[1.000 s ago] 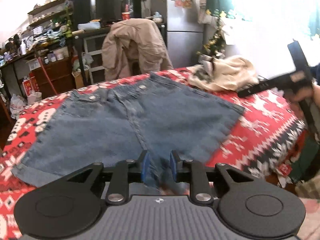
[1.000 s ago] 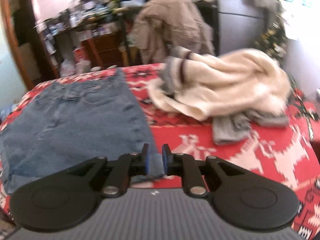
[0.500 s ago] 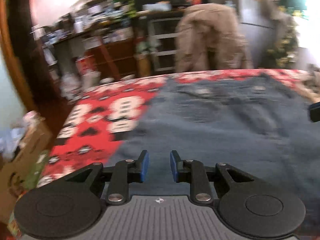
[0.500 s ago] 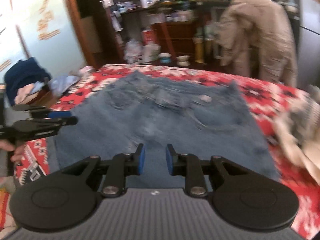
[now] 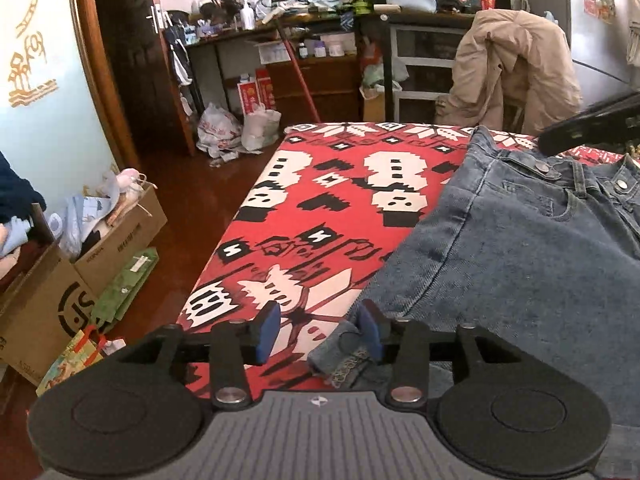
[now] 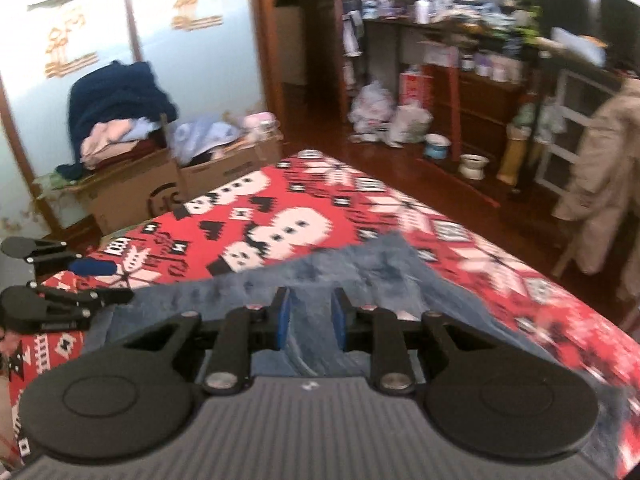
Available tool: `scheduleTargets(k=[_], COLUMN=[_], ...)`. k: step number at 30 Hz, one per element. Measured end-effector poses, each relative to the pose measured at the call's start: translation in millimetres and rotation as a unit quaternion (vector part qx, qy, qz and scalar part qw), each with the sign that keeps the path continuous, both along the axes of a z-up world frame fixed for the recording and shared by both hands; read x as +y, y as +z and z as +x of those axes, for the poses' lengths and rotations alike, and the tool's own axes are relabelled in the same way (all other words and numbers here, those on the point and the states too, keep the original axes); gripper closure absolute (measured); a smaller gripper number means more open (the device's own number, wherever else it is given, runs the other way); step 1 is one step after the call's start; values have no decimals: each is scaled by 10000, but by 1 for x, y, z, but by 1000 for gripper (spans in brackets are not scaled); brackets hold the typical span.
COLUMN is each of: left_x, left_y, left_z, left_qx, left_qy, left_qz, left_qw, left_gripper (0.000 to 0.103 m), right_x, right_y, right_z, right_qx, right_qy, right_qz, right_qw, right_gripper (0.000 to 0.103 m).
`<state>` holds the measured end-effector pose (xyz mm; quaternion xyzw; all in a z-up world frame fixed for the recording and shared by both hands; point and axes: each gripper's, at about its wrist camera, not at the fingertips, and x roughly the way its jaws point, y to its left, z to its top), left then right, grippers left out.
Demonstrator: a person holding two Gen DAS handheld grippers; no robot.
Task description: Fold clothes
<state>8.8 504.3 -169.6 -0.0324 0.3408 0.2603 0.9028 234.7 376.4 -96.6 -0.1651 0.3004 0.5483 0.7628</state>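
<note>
Right gripper [image 6: 308, 322] jaws pinching raised denim shorts [image 6: 360, 272] (blurred), red blanket [image 6: 280, 216] beneath

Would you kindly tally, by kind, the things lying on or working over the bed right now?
denim shorts: 1
red patterned blanket: 1
Tools: 2 (left hand-held gripper, jaws just opening, hem loose between them; right hand-held gripper, jaws just opened slightly, denim between them)
Total: 4

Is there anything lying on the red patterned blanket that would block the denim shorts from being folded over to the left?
Nothing visible does. The red patterned blanket beside the denim shorts is bare to its edge. The left tool sits open at the shorts' hem corner.
</note>
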Motion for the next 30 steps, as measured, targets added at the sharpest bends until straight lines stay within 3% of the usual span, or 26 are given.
scheduleTargets(k=[3, 7, 11, 18, 21, 24, 27, 30], left_x=[-1, -1, -3, -4, -4, -4, -11, -18], left_y=[-2, -4, -5, -5, -2, 3, 12, 21], left_z=[-1, -5, -7, -6, -6, -6, -1, 6], left_qx=[-86, -188, -262, -270, -221, -212, -230, -301], left_qy=[126, 348, 494, 673, 659, 609, 449, 289], left_qz=[-21, -75, -102, -172, -156, -249, -101, -35], left_qw=[9999, 9992, 9984, 9972, 9975, 9976, 9987, 9991], left_gripper=[57, 57, 57, 57, 58, 67, 79, 81], right_x=[34, 61, 75, 99, 98, 73, 52, 48], right_y=[-16, -45, -63, -69, -65, -49, -41, -48], right_z=[-9, -22, -17, 5, 20, 37, 38, 40], right_qx=[88, 79, -109, -169, -354, 131, -18, -2], right_qy=[518, 782, 669, 286, -88, -274, -152, 16], right_qz=[-11, -330, -371, -403, -546, -60, -37, -124], right_qw=[9986, 9964, 9970, 9986, 9978, 9995, 9999, 9999], right_gripper=[79, 85, 93, 93, 94, 93, 92, 92])
